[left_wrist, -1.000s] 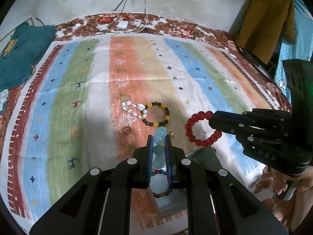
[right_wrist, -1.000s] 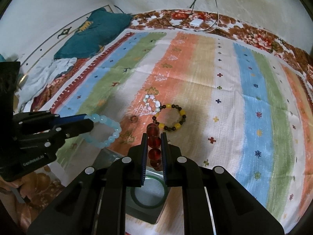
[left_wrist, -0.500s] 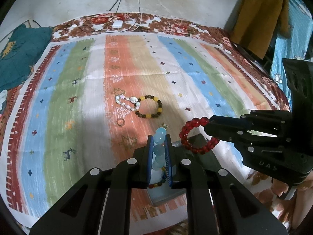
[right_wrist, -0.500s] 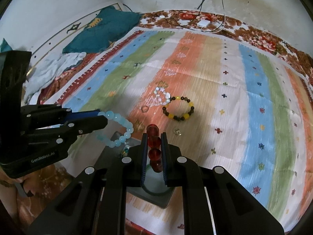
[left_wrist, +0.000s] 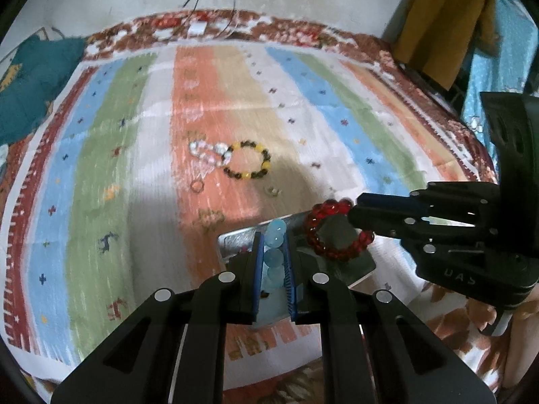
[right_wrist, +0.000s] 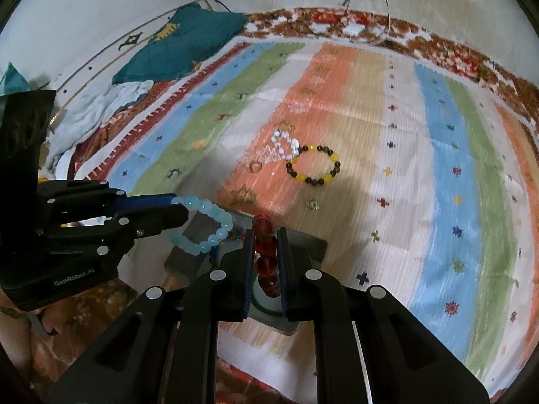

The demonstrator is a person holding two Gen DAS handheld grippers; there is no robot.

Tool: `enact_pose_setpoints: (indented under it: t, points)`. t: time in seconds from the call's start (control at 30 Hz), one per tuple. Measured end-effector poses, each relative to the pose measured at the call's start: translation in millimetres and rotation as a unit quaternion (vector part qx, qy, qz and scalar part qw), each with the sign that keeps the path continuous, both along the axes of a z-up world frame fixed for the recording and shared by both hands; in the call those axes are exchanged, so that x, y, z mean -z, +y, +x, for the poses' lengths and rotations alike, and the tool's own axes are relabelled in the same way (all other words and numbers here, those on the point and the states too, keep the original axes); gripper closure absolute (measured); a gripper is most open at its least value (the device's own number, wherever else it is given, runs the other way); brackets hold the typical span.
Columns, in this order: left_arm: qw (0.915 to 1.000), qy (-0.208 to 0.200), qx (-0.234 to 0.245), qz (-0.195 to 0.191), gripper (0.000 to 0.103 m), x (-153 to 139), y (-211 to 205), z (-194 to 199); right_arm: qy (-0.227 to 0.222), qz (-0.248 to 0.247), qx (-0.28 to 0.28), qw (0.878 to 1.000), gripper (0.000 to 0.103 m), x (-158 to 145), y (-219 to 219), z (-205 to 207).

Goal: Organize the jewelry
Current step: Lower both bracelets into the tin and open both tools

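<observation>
Left gripper (left_wrist: pixel 273 235) (clamping blue bracelet (left_wrist: pixel 273 256)) hides the box (left_wrist: pixel 235 240) interior.

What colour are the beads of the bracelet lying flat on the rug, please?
Yellow and dark brown, alternating; the bracelet shows clearest in the right wrist view.

Matte black left tool (left_wrist: pixel 273 235), blue-lined fingers (left_wrist: pixel 257 262), silver screws, right tool (right_wrist: pixel 266 235) alike, "GenRobot.AI" lettering

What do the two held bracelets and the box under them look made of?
Red bracelet: glossy translucent beads, glass or resin. Pale blue bracelet: milky, faceted-looking beads, stone or glass. Box: grey with a bright sheen along the rim, probably metal or hard plastic.
</observation>
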State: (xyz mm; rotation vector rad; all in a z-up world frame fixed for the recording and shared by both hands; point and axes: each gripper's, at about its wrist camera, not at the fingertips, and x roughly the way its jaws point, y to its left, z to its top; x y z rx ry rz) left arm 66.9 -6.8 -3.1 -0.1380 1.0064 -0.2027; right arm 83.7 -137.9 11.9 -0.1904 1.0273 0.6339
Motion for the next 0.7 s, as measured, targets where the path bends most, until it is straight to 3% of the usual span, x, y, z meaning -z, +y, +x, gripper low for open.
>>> enact_pose_setpoints:
  t: [0.03,0.07,0.1,0.33,0.7]
  points:
    - [0.9999,0.005,-0.006,0.008,0.078,1.3,1.2,0.8,-0.003,-0.005,0.007,1.0,0.075,0.5,-1.3,1.1]
    - [0.9996,0.008,-0.015,0.021,0.072,3.3,4.4,2.3,-0.009,-0.009,0.016,1.0,0.057,-0.1,-3.4,2.5]
    - [0.9994,0.007,-0.021,0.027,0.07,4.3,6.8,2.8,-0.014,-0.009,0.023,1.0,0.053,-1.2,-5.8,4.0]
    - [0.9984,0.002,-0.046,0.032,0.045,2.3,19.9,5.3,-0.008,-0.016,0.049,0.999,0.051,2.4,-15.0,15.4]
    - [0.997,0.006,-0.066,0.04,0.028,5.7,29.1,13.9,-0.018,-0.037,0.053,0.998,0.035,6.8,-12.6,21.0]
